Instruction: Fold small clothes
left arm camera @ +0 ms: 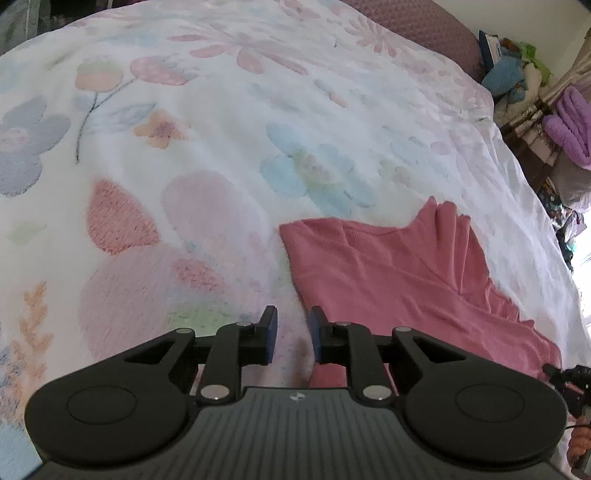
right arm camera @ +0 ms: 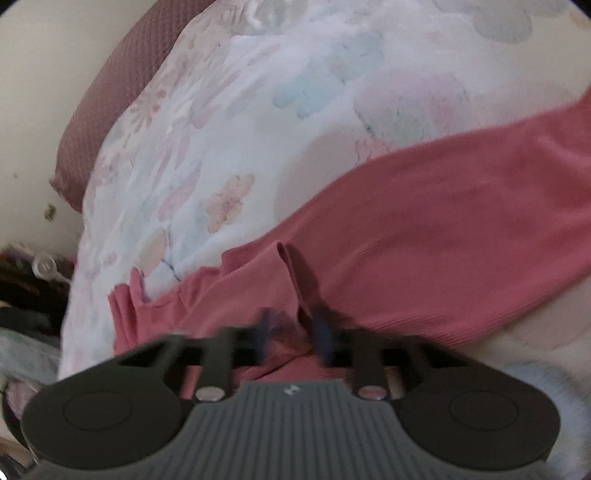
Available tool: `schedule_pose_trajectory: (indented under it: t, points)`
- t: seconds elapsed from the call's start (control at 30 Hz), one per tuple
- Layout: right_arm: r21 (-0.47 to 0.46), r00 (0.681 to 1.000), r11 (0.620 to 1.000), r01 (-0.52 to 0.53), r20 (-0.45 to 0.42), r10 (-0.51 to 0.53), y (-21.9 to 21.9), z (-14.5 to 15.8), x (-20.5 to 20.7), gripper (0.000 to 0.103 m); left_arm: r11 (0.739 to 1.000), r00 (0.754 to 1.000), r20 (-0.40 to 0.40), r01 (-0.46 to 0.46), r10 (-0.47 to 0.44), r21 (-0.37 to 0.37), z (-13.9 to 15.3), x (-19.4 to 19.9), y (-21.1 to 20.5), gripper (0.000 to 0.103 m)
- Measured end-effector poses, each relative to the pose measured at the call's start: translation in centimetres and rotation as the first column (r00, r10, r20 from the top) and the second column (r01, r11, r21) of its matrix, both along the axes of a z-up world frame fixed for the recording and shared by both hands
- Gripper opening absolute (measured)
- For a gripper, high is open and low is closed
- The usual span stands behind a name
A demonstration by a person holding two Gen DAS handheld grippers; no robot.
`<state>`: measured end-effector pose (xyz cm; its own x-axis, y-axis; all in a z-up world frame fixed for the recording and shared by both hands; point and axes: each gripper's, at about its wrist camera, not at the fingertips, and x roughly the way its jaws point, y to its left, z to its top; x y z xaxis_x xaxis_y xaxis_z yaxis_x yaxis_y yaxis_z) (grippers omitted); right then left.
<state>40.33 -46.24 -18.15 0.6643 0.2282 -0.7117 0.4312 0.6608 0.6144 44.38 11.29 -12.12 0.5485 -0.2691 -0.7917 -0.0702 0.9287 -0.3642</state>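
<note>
Lying on floral bedspread point(left arm camera: 207, 122): one pink garment point(left arm camera: 388, 266), creased, partly bunched, no neat fold visible; folding judged barely begun. Left gripper point(left arm camera: 293, 334): jaws parted, empty, at garment's left edge. Right gripper point(right arm camera: 294, 330): blurred, over garment's ruffled end point(right arm camera: 127, 299); jaws apart, whether cloth is pinched cannot be told

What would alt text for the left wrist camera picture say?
A black two-finger left claw, jaws open and empty, hovers over a floral bedspread at the edge of a rumpled pink garment. A mauve pillow lies at the bed's far end.
</note>
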Motion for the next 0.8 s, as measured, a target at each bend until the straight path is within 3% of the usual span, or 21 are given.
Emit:
schedule_pose_trajectory:
  t: [0.1,0.2,0.33,0.43,0.47,0.5,0.57,0.7,0.8]
  points:
    - [-0.072,0.999,0.997,-0.035,0.038,0.037,1.7,1.8,0.6,0.002,1.0,1.0,-0.005,0.009,-0.009,0.009,0.0,-0.2,0.1,0.02]
    - [-0.265,0.982,0.952,-0.156,0.06,0.177,6.3,5.3,2.1,0.001,1.0,1.0,0.0,0.003,-0.003,0.0,0.2,-0.6,0.2,0.02]
    - [-0.442,0.918,0.832,-0.334,0.048,0.394,13.9,7.7,4.0,0.001,1.0,1.0,0.018,0.003,-0.003,-0.011,0.7,-1.2,0.4,0.025]
    - [-0.507,0.822,0.701,-0.501,-0.028,0.568,20.2,6.8,4.6,0.003,1.0,1.0,0.017,0.007,-0.006,-0.015,0.8,-1.5,0.7,0.027]
    - [-0.516,0.8,0.669,-0.535,-0.055,0.597,21.4,6.2,4.6,0.009,1.0,1.0,0.013,0.006,-0.006,-0.018,0.9,-1.5,0.8,0.027]
    - [-0.518,0.786,0.653,-0.553,-0.064,0.615,22.2,5.6,4.3,0.022,1.0,1.0,0.01,0.006,-0.006,-0.022,0.9,-1.6,0.9,0.028]
    - [-0.488,0.791,0.683,-0.544,-0.027,0.611,22.0,5.4,3.5,0.031,1.0,1.0,0.012,0.011,-0.011,-0.023,1.1,-1.8,1.1,0.031]
    - [-0.358,0.825,0.78,-0.513,0.046,0.564,18.5,6.1,2.2,0.032,0.999,0.999,0.013,0.038,-0.038,-0.01,1.2,-1.8,1.1,0.033]
    - [-0.364,0.845,0.794,-0.487,0.032,0.534,16.4,6.7,1.9,0.032,0.999,0.999,0.012,0.047,-0.047,-0.006,1.0,-1.7,0.9,0.033]
